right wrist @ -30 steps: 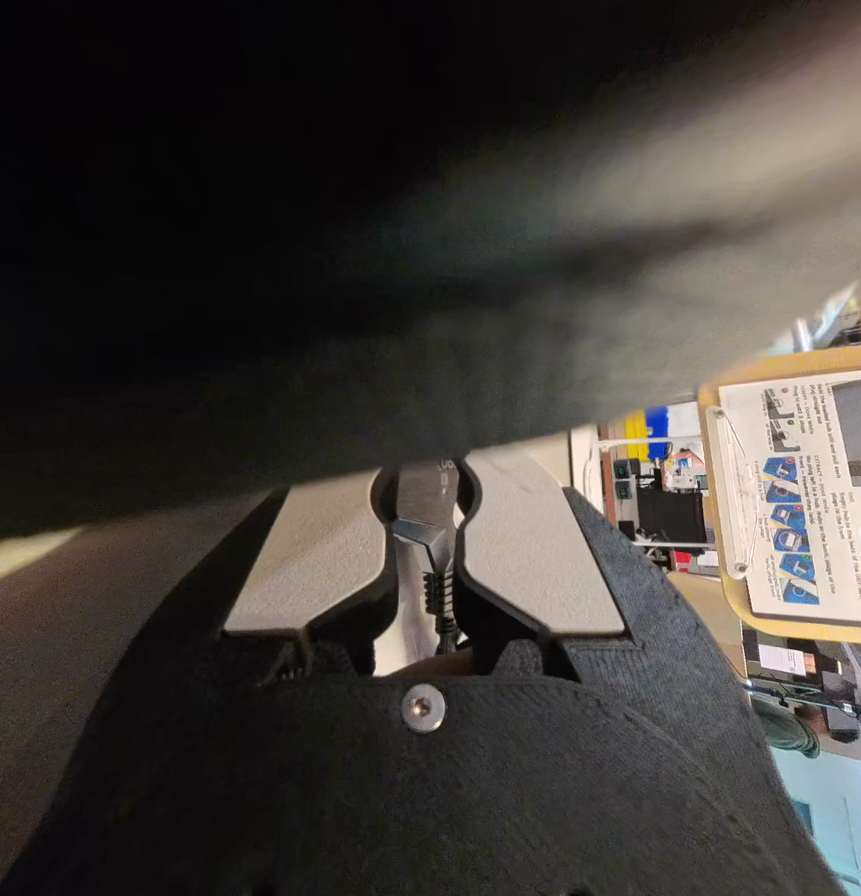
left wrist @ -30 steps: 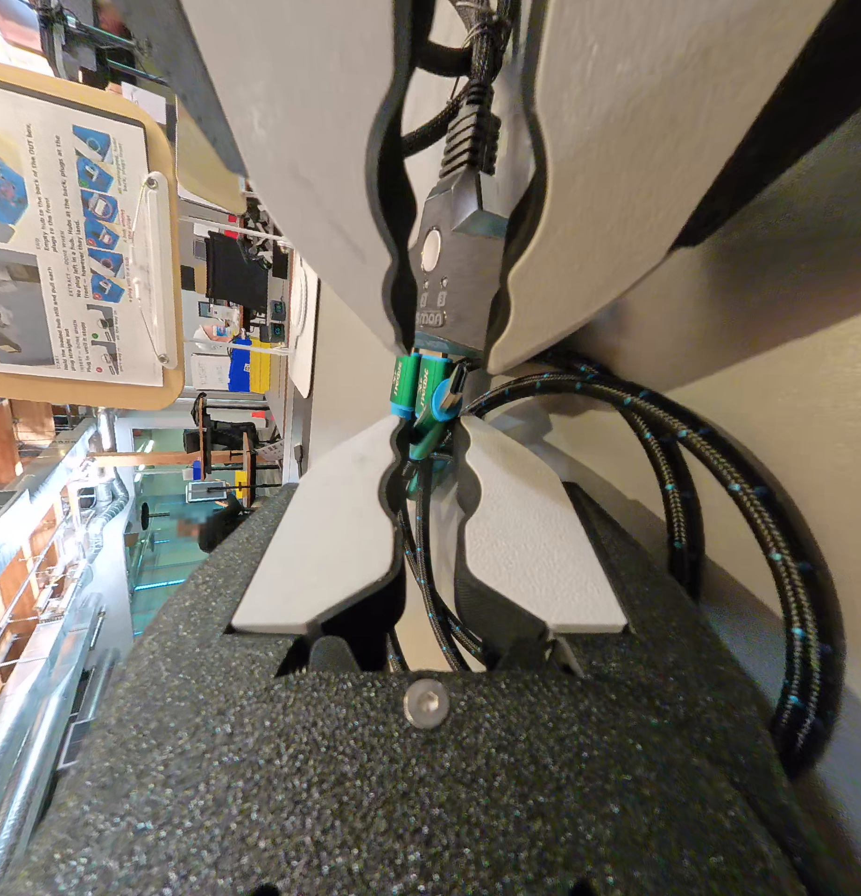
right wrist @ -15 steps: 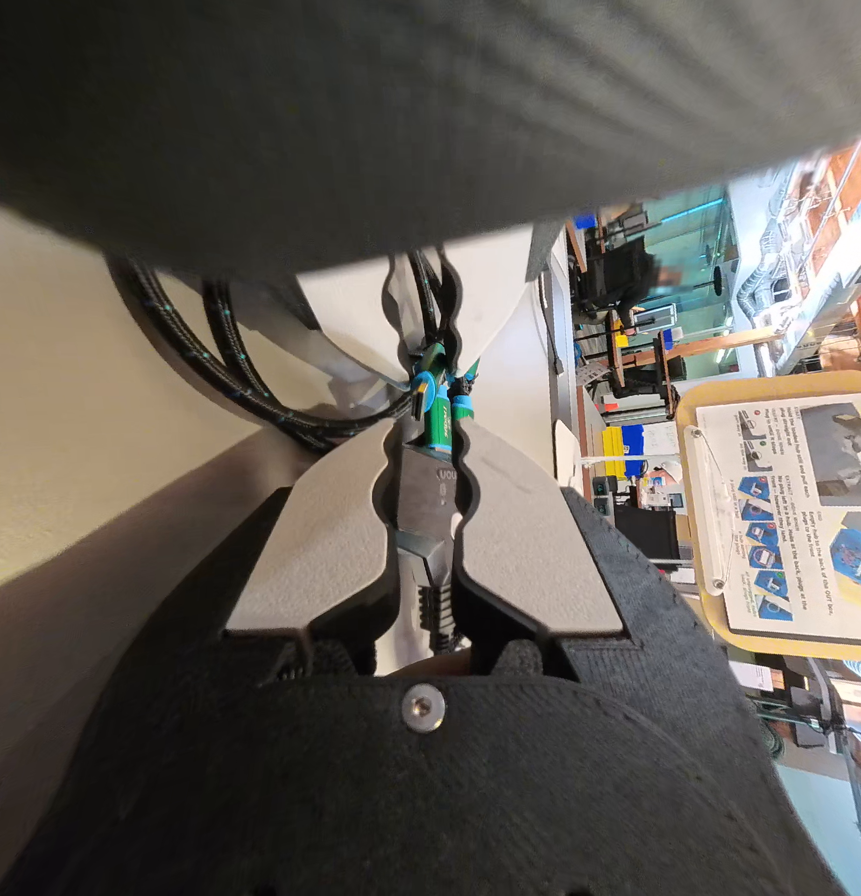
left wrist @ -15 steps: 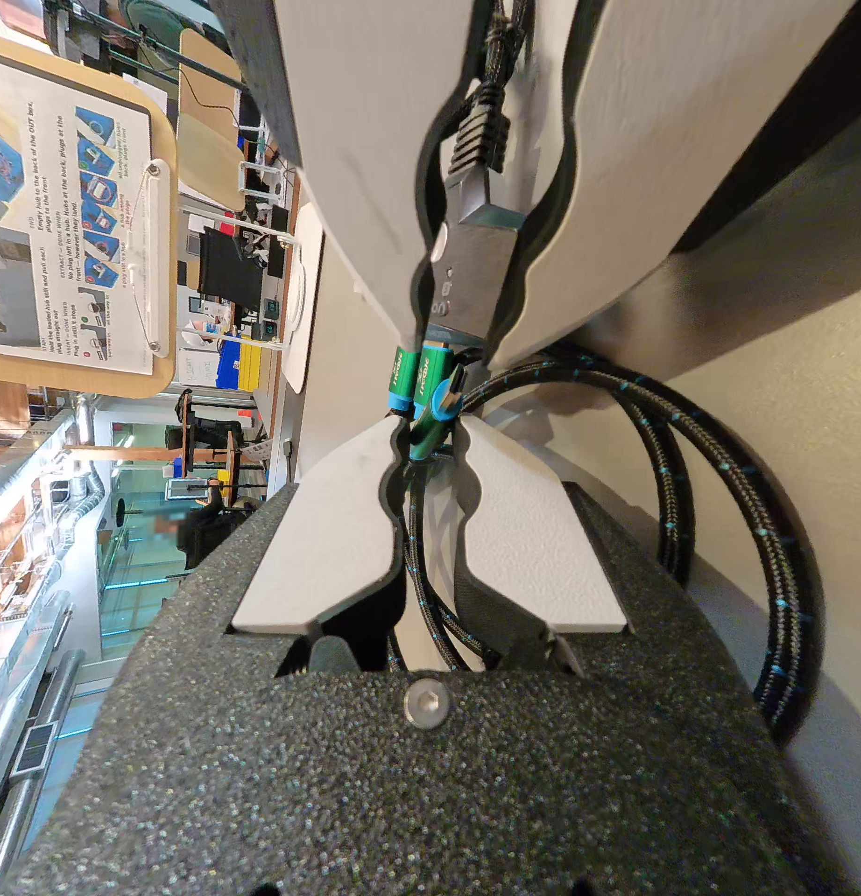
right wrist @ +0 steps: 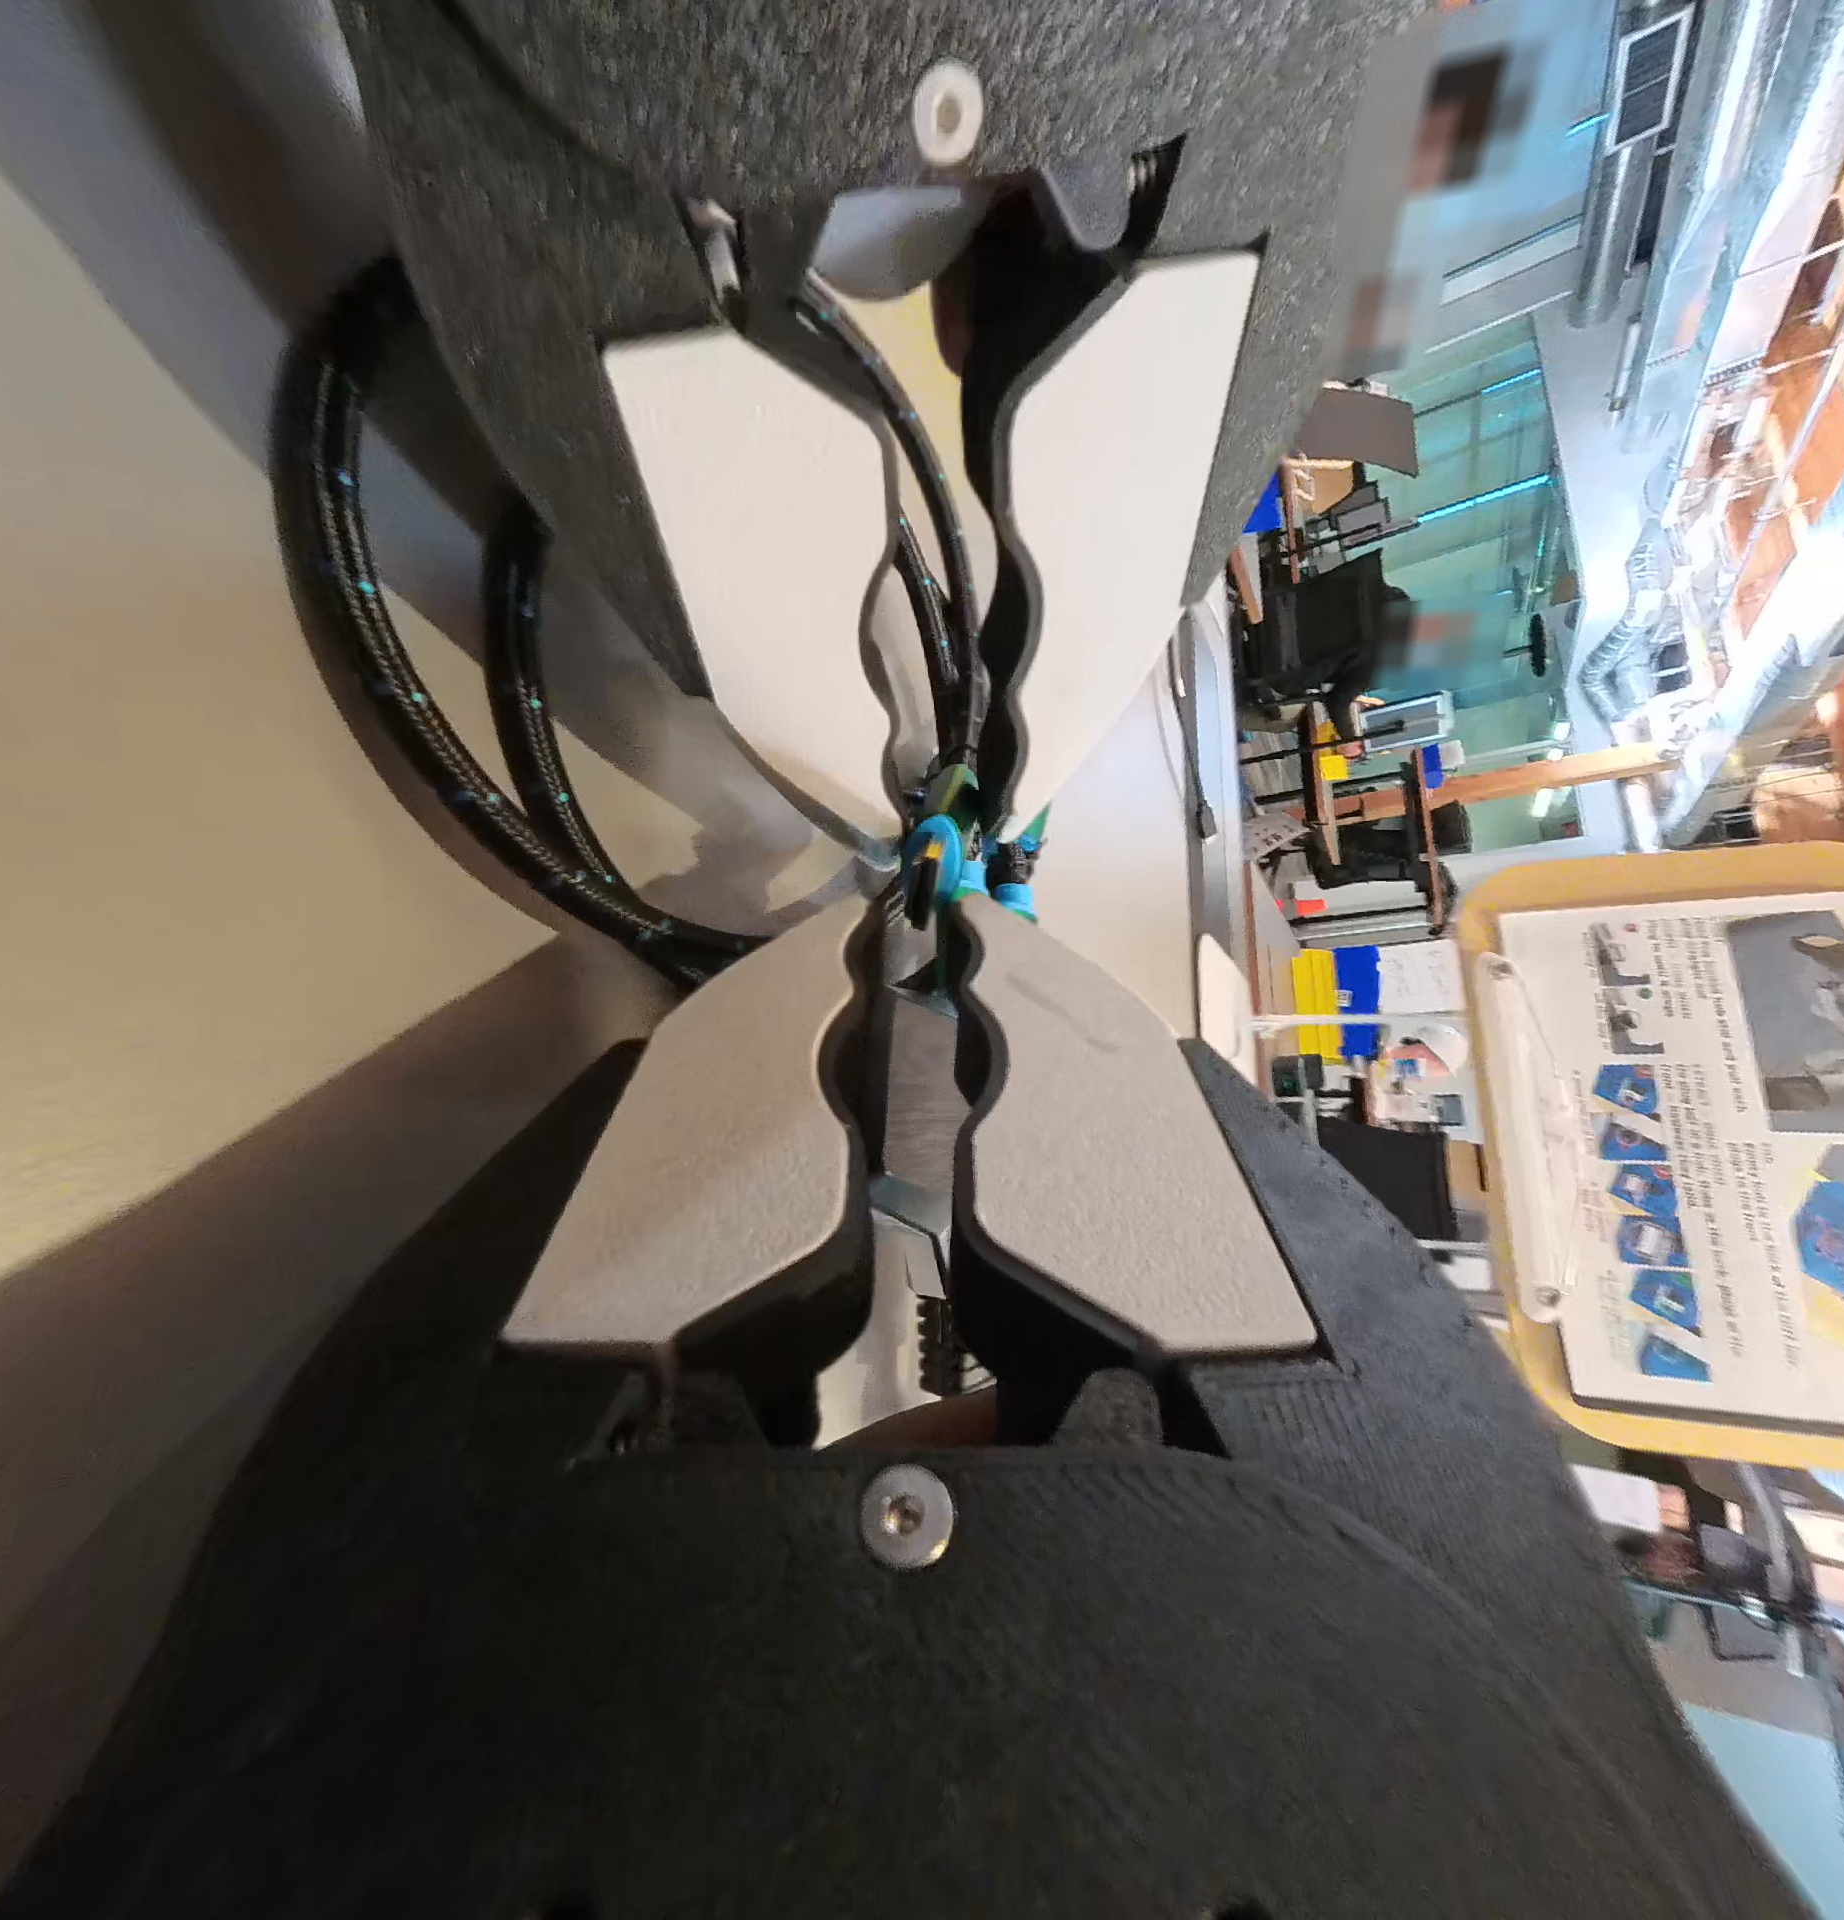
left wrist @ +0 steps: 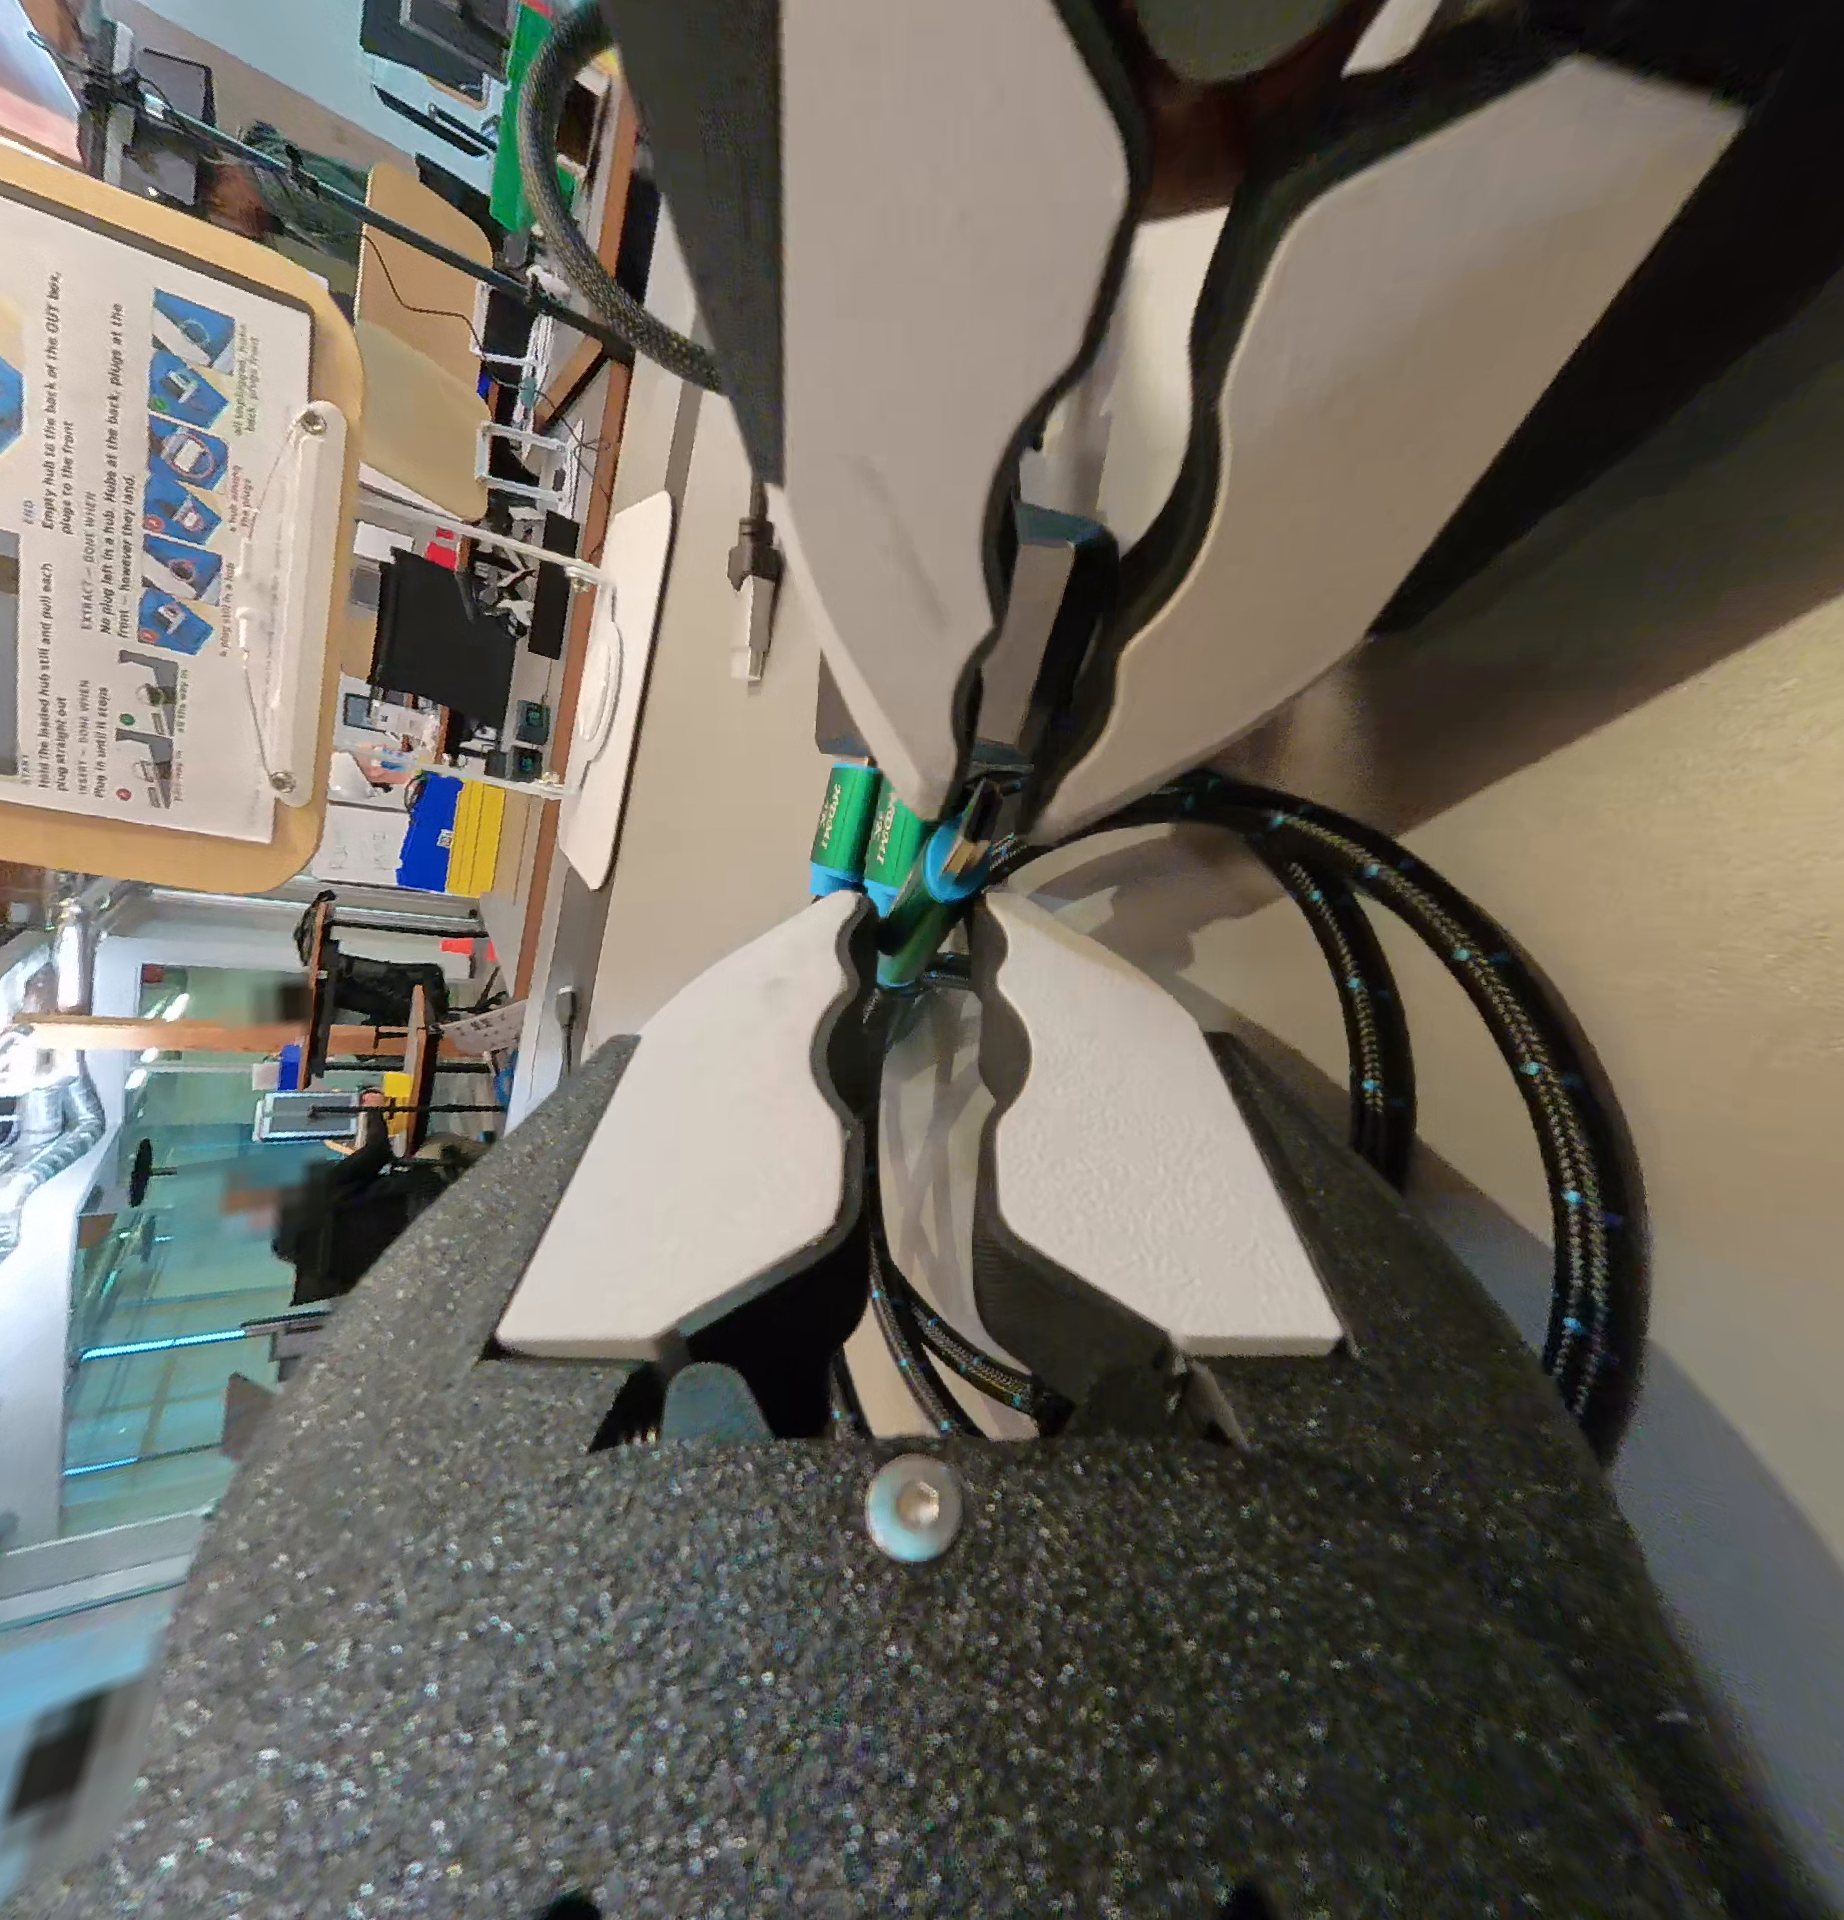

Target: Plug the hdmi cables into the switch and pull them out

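My left gripper (left wrist: 923,920) is shut on a green cable plug (left wrist: 910,925) with a blue collar (left wrist: 944,868). The plug's bare metal tip points at the hub. Its black braided cable (left wrist: 1520,1039) loops to the right. My right gripper (right wrist: 913,940) faces the left one tip to tip and is shut on a grey metal hub (right wrist: 913,1112). It also shows in the left wrist view (left wrist: 1053,623), edge-on between the right fingers. Two more green plugs (left wrist: 861,831) stick out of the hub's end. In the right wrist view the held plug (right wrist: 933,847) sits just off the hub's end.
A wooden board with a printed sheet (left wrist: 139,499) stands at the left and also shows in the right wrist view (right wrist: 1676,1143). The hub's own lead ends in a loose plug (left wrist: 754,613). A beige surface (left wrist: 1676,831) lies close on the right. White pads (left wrist: 611,686) lie farther off. Less than 4 cm separates the two grippers' tips.
The right pads have closed in on the hub, which now shows edge-on instead of face-on. Both grippers have swung round together. The left grasp on the green plug is unchanged.
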Available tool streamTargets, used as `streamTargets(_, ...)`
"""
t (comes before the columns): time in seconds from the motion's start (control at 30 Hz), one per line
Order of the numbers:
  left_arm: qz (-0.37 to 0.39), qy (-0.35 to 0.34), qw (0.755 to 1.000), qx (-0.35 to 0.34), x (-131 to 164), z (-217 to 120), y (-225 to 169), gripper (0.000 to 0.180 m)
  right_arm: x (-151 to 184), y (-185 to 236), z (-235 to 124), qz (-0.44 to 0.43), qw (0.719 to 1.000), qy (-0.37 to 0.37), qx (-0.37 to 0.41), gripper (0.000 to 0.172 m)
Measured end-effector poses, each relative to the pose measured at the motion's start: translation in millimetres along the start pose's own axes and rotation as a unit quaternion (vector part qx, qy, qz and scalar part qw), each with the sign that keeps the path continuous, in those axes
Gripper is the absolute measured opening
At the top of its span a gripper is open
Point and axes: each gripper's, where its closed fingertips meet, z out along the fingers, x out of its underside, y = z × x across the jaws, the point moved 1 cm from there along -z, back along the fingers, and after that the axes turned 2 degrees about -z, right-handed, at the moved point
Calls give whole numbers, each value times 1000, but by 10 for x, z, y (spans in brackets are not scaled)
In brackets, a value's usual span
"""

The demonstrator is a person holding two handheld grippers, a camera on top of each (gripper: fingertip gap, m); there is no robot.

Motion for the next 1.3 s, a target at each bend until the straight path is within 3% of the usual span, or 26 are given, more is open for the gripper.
streamTargets(0.1,-18,-13,1000,21,-2,-20,-16,18,1,-5,1,-17,1000,-1,7,5)
streamTargets(0.2,-57,-62,993,85,-65,-124,-11,21,11,-24,-20,-40,999,-7,18,3)
streamTargets(0.33,-119,-108,970,183,-91,-296,163,38,-43,-53,-66,-72,996,-39,29,3)
streamTargets(0.43,-118,-112,947,276,-51,-340,243,56,-118,-64,-89,-100,992,-69,35,3)
streamTargets(0.5,-106,-126,934,316,-42,-307,313,58,-190,-80,-112,-108,989,-94,39,3)
streamTargets(0.63,-92,-143,854,491,-45,-431,118,50,-246,-120,-125,-131,984,-112,54,3)
streamTargets(0.7,-87,-137,829,535,-34,-445,25,41,-225,-153,-127,-138,982,-110,66,3)
streamTargets(0.83,-113,-129,835,522,-38,-275,-17,23,-145,-181,-130,-124,984,-103,74,3)
streamTargets(1.0,-145,-137,836,512,-61,-215,-41,22,-51,-226,-135,-108,986,-93,85,3)
streamTargets(1.3,-142,-134,874,445,-121,-84,-57,23,41,-324,-146,-69,989,-72,109,3)
